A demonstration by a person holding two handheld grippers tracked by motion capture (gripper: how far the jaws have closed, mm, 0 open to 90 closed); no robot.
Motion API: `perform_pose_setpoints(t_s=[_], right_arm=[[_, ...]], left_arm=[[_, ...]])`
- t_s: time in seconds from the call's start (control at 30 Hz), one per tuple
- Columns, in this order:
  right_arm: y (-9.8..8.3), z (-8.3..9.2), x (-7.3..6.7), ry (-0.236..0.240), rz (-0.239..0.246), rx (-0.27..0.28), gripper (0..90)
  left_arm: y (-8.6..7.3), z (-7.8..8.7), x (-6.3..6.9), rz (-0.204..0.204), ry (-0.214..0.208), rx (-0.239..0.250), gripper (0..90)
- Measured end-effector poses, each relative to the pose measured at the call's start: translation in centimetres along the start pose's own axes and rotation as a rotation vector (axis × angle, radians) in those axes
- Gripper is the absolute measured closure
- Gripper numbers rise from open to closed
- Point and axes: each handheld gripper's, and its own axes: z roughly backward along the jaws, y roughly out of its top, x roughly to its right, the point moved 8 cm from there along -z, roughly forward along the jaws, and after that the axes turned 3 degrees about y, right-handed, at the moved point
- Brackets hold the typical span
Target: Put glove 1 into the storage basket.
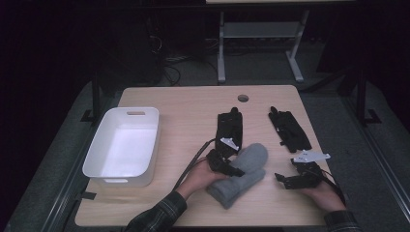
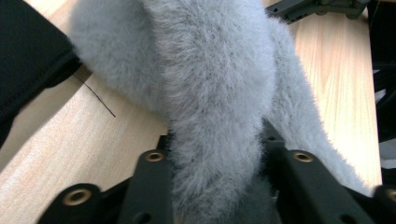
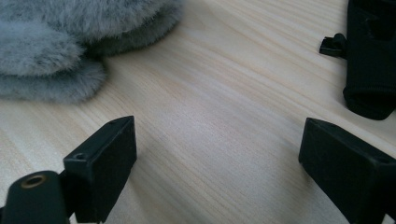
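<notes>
A white bin (image 1: pixel 123 145) sits far left on the worktop (image 1: pixel 193 104). At centre, the left tool (image 1: pixel 231 169) is clamped on soft, light grey fuzzy mittens (image 1: pixel 241 174); pinch thick pile. The right tool (image 1: pixel 285 180) rests with jaws apart.

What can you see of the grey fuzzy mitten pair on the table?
The grey mittens look like soft, long-pile fleece or faux fur, rounded at the far ends. They lie flat and overlapping on the wooden table, angled from near the front edge toward the centre, right of the white bin. The left hand-held gripper has a fold of one mitten pinched between its jaws, as its own view shows. The right hand-held gripper sits apart, open, not touching them.
</notes>
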Motion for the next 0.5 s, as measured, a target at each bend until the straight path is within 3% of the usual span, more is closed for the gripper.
perform_pose_setpoints(t_s=[0.5], right_arm=[[0.0, 0.0, 0.0, 0.001, 0.001, 0.0, 11.0]], left_arm=[[0.7, 2.7, 0.4, 0.007, 0.009, 0.03, 72.4]])
